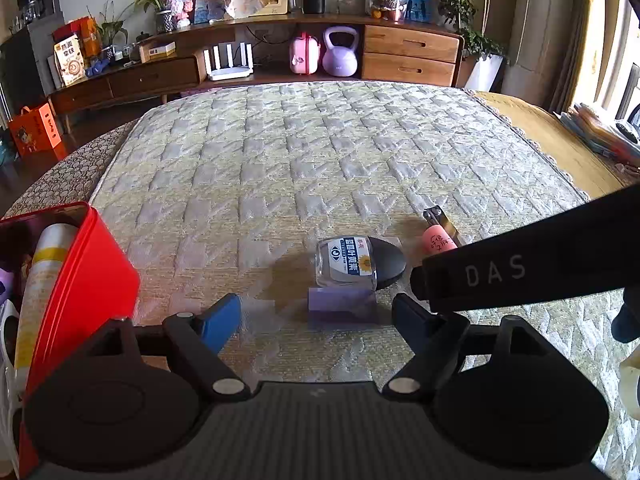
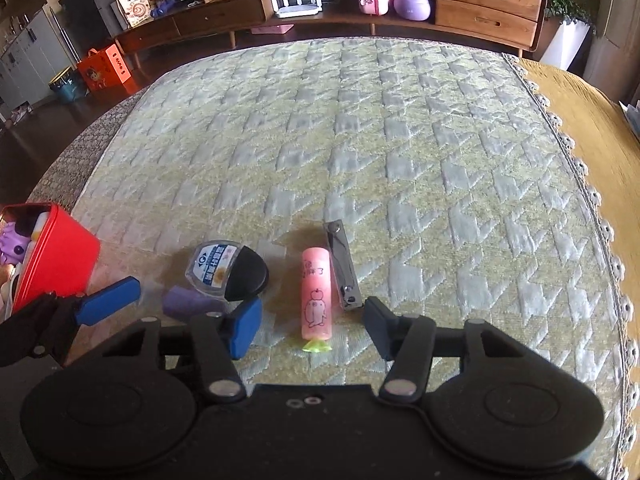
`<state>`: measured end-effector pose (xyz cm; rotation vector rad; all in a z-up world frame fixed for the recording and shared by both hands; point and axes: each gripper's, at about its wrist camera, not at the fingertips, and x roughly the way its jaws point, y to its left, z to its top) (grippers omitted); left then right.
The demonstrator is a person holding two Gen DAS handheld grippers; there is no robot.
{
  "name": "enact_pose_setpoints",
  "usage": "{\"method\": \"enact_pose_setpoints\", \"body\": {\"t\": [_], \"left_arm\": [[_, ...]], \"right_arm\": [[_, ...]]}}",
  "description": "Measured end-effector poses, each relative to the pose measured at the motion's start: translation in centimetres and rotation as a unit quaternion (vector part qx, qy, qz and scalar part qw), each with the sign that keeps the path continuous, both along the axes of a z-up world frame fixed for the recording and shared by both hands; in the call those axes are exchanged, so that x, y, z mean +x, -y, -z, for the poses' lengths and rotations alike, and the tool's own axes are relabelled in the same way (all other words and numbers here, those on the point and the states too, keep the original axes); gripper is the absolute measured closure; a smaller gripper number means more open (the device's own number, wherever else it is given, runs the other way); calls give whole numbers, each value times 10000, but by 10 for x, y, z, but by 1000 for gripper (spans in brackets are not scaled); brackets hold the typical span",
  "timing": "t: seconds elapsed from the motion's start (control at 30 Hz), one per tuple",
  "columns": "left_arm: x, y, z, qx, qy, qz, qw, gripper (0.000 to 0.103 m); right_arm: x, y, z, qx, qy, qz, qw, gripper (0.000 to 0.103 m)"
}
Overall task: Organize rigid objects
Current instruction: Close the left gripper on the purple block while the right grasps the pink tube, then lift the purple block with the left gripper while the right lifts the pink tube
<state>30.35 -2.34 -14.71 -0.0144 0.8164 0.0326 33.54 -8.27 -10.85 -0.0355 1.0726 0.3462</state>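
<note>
On the quilted mattress (image 1: 320, 152) lie a clear bottle with a black cap (image 1: 356, 264), a purple block (image 1: 342, 305), a pink tube (image 1: 438, 242) and a metal nail clipper (image 1: 442, 218). My left gripper (image 1: 316, 320) is open, its jaws either side of the purple block just in front of the bottle. In the right wrist view my right gripper (image 2: 312, 326) is open around the near end of the pink tube (image 2: 316, 294), with the nail clipper (image 2: 342, 266) beside it, the bottle (image 2: 228, 268) and the purple block (image 2: 188, 304) to the left.
A red tin box (image 1: 86, 268) holding a white and yellow bottle (image 1: 42, 276) stands at the left; it also shows in the right wrist view (image 2: 52, 256). A wooden sideboard (image 1: 408, 54) with a purple kettlebell (image 1: 340, 56) lies beyond the mattress. A yellow cover (image 2: 592, 120) borders the right.
</note>
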Motion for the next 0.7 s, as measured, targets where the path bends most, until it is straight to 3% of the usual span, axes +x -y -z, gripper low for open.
{"method": "enact_pose_setpoints", "body": {"t": [0.1, 0.37, 0.53, 0.7], "left_arm": [[-1, 1, -1, 27, 37, 72, 10000, 29], [-3, -2, -6, -37, 57, 142, 9999, 67], [-5, -5, -7, -65, -10, 126, 9999, 68], [-11, -11, -11, -225, -94, 67, 9997, 68]], "right_arm": [[0, 0, -2, -149, 52, -33, 9999, 58], [-7, 3, -2, -132, 70, 65, 9999, 77], [-9, 13, -4, 62, 11, 70, 10000, 86], [-20, 20, -6, 236, 5, 138, 9996, 87]]}}
